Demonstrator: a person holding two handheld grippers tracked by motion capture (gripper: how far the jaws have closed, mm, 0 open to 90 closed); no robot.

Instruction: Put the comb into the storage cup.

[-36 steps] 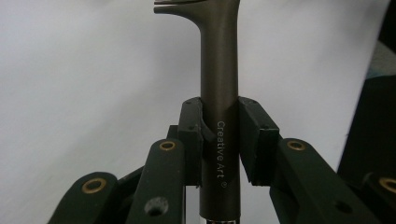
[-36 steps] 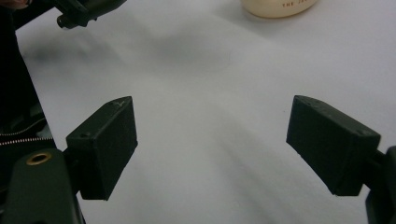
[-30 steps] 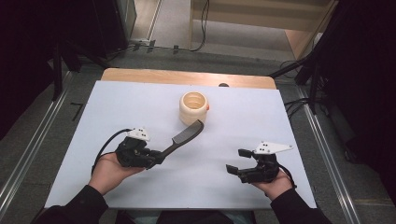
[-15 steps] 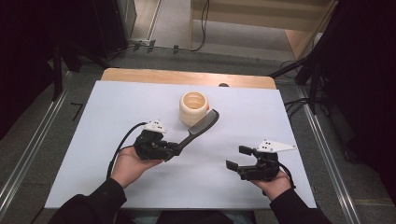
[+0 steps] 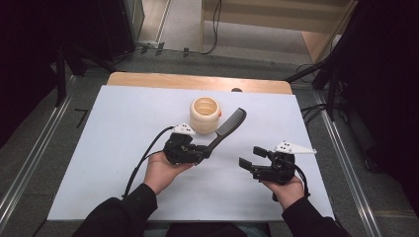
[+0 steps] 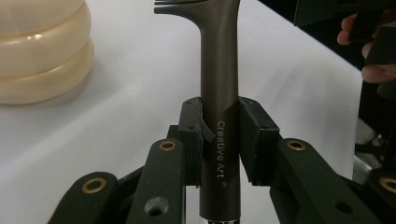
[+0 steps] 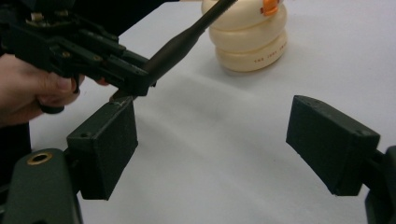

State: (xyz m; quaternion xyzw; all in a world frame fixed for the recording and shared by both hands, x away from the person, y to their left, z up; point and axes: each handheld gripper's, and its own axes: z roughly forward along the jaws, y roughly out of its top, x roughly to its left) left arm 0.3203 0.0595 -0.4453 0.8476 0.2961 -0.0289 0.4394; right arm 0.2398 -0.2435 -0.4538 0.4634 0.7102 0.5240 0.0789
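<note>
"Creative Art ®" runs in pale letters along the comb handle (image 6: 219,140).

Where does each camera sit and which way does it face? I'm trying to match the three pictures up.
High view: above the person's side, looking forward and down on the white table; both forearms, left gripper and right gripper show.
Left gripper view: on the left gripper, looking along its jaws clamping the dark comb.
Right gripper view: on the right gripper, jaws apart, facing the other hand.
All share the comb and cream ribbed cup.
</note>
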